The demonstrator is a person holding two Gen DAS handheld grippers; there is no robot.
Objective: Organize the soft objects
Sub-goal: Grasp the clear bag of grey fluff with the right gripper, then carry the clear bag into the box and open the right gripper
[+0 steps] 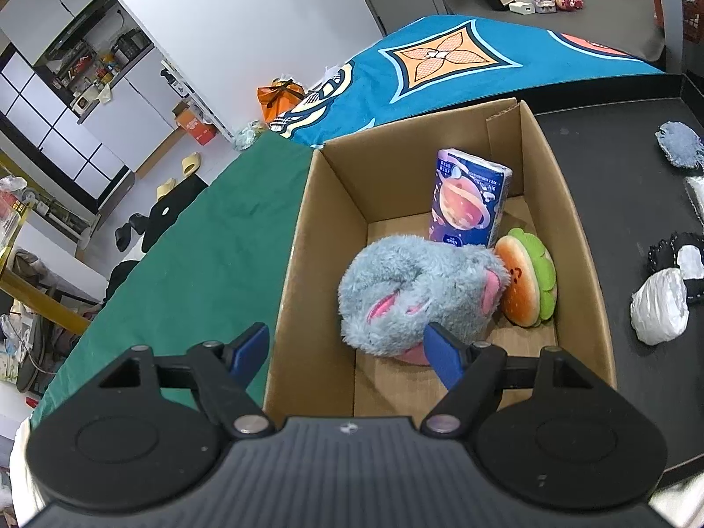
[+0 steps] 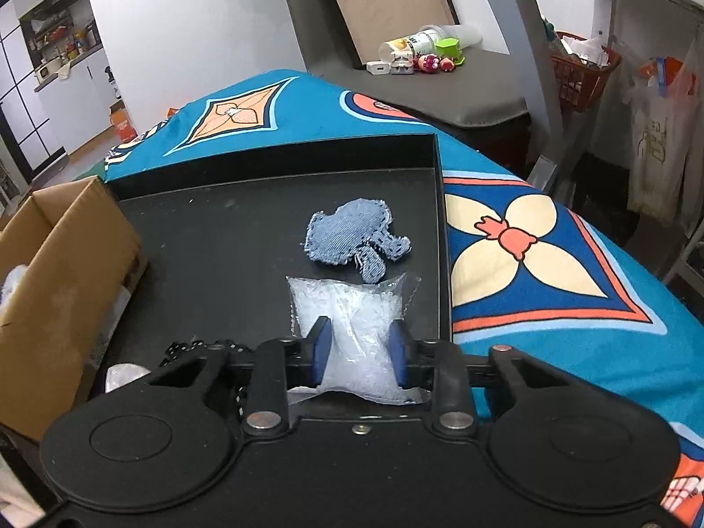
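A cardboard box (image 1: 317, 237) holds a grey plush mouse (image 1: 418, 290), a burger plush (image 1: 528, 281) and a blue tissue pack (image 1: 466, 202). My left gripper (image 1: 347, 352) is open and empty above the box's near left wall, one fingertip over the plush mouse. My right gripper (image 2: 358, 352) is shut on a clear plastic bag of white filling (image 2: 352, 321) on the black tray (image 2: 211, 246). A denim patch toy (image 2: 352, 237) lies on the tray just beyond the bag; it also shows in the left wrist view (image 1: 680, 145).
A white crumpled bag (image 1: 660, 308) and a black-and-white fabric piece (image 1: 677, 259) lie on the tray right of the box. The box (image 2: 57, 273) stands left of my right gripper. A blue patterned cloth (image 2: 550, 264) covers the table. Small toys (image 2: 422, 61) sit on a far bench.
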